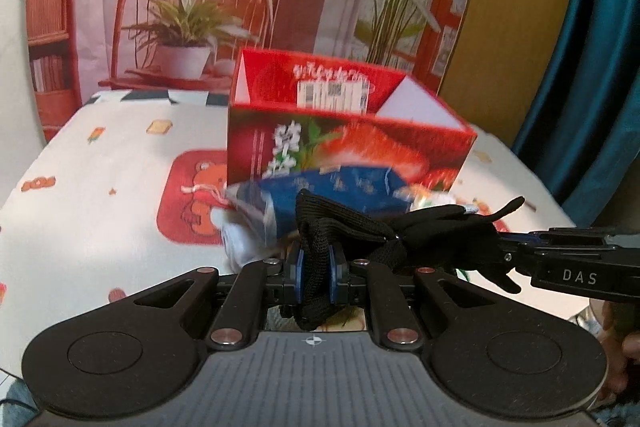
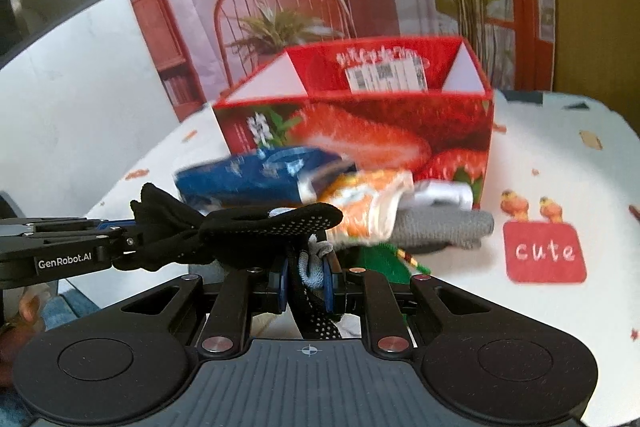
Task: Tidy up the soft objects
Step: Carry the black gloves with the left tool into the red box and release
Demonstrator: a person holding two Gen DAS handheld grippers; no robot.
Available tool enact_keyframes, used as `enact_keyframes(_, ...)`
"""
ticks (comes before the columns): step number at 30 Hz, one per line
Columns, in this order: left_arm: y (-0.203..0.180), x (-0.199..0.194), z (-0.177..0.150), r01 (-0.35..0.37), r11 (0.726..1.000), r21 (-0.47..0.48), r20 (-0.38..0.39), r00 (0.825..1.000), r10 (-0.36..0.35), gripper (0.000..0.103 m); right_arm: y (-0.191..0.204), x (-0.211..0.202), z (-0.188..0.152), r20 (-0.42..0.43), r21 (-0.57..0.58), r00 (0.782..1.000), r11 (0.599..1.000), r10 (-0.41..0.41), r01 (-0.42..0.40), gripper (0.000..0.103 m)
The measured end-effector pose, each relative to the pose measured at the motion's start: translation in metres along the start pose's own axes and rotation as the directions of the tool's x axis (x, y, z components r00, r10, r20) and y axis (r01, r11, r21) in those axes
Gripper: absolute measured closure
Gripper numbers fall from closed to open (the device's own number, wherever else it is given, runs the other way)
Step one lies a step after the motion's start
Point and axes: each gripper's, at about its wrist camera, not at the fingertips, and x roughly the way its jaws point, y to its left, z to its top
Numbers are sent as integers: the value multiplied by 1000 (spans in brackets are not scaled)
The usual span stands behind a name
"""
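White cloth w/ cartoon prints covers the table [image 1: 100, 167]; a red box [image 1: 344, 143] sits at 12 o'clock. Your left gripper [image 1: 318, 263] and right gripper [image 2: 306, 271] each pinch one end of the black glove [image 1: 400, 227], prob. so it hangs flat and drops in easy. The blue pack [image 2: 248, 175], orange pack [image 2: 368, 203] & gray cloth [image 2: 444, 227] lie past your glove, by the box.

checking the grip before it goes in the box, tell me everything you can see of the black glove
The black glove is knitted fabric with small pale grip dots on one face and a light grey cuff edge. It hangs limp and bunched between both tools: the left hand-held gripper is shut on one end, the right hand-held gripper on the other. It is off the table, in front of the red box.
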Motion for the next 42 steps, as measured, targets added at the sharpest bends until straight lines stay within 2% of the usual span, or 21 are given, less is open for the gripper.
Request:
enact_keyframes(5, -7, -8, 18, -5, 1000, 28, 33, 999, 4, 90, -1, -13, 16, 42, 18, 999, 1000, 22, -23, 88)
enact_keyframes(11, -12, -10, 49, 19, 998, 53, 78, 997, -23, 90, -2, -20, 41, 85, -8, 996, 1000, 24, -23, 88)
enact_keyframes(21, -26, 31, 115, 30, 995, 98, 128, 991, -43, 90, -29, -3, 115, 153, -32, 988, 999, 17, -12, 88)
enact_keyframes(26, -17, 74, 149, 48, 997, 64, 54, 997, -52, 90, -51, 32, 150, 130, -25, 992, 1000, 2, 1, 88)
enact_keyframes(31, -10, 123, 170, 35, 998, 47, -58, 998, -32, 90, -77, 79, 173, 40, 42, 999, 999, 3, -5, 88)
enact_keyframes(38, -4, 169, 170, 15, 999, 38, -183, 983, -7, 90, -106, 136, 184, -136, 159, 991, 987, 14, 8, 88)
enact_keyframes(42, 0, 189, 171, 6, 1000, 30, -243, 970, 2, 90, -117, 157, 186, -198, 209, 980, 978, 21, 21, 88)
